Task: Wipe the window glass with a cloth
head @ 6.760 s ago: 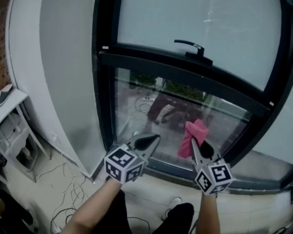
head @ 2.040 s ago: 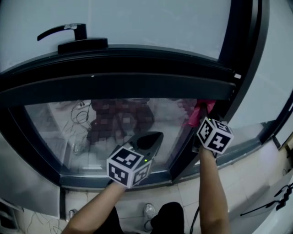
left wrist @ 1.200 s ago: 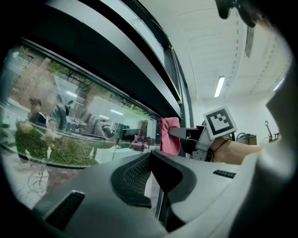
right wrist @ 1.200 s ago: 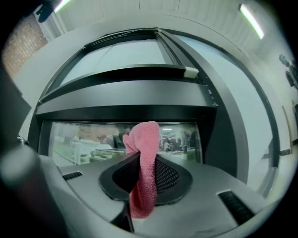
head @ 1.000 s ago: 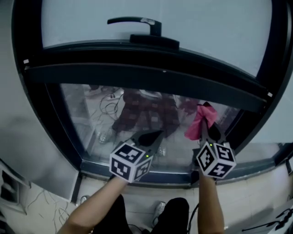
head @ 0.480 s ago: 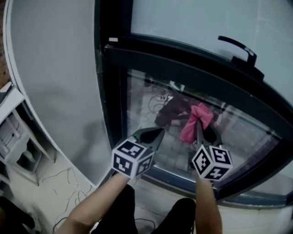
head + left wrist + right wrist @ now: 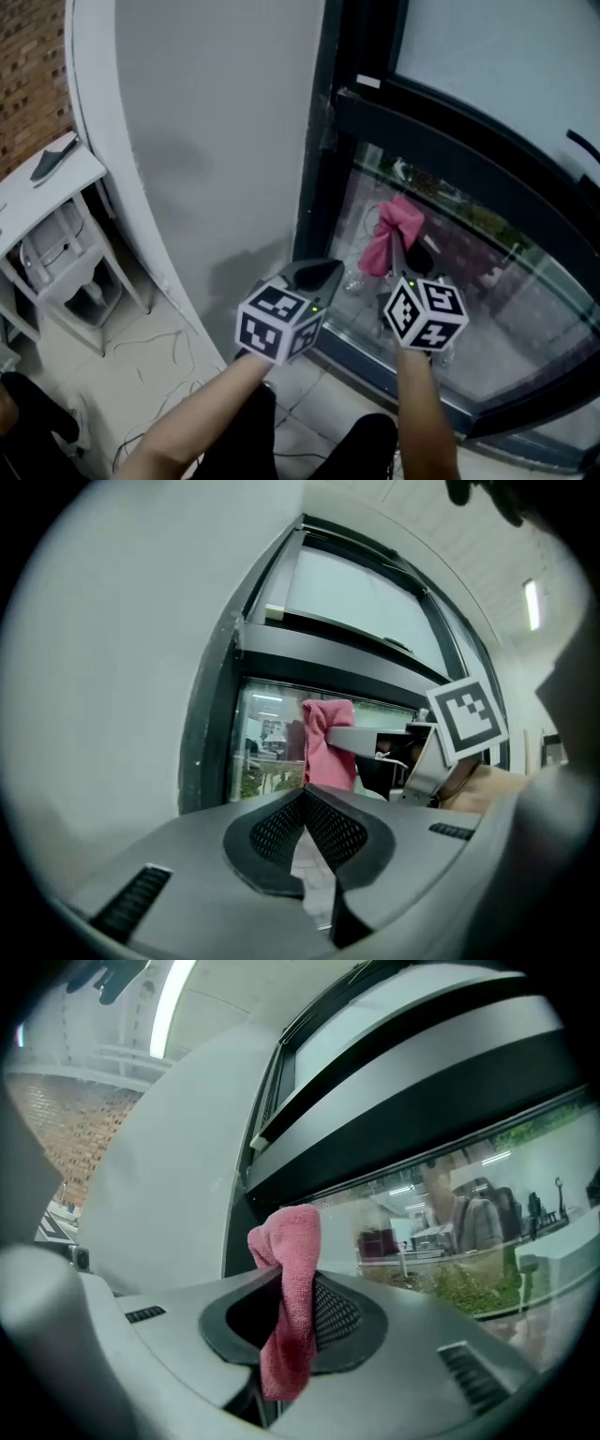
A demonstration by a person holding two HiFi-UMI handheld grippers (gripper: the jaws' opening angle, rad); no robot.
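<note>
Pink cloth [image 7: 392, 238] stands upright in right hand-held gripper [image 7: 409, 264].

The left forearm [image 7: 197, 417] and right forearm [image 7: 424, 408] reach forward side by side. The left claw [image 7: 317, 274] is closed and empty. The right claw [image 7: 405, 255] pinches the cloth [image 7: 389, 234].

Grey left gripper [image 7: 324, 271] and right gripper [image 7: 406, 253], black mesh pads [image 7: 274, 832], white cubes [image 7: 279, 322] with black square markers, dark trousers [image 7: 234, 439]
</note>
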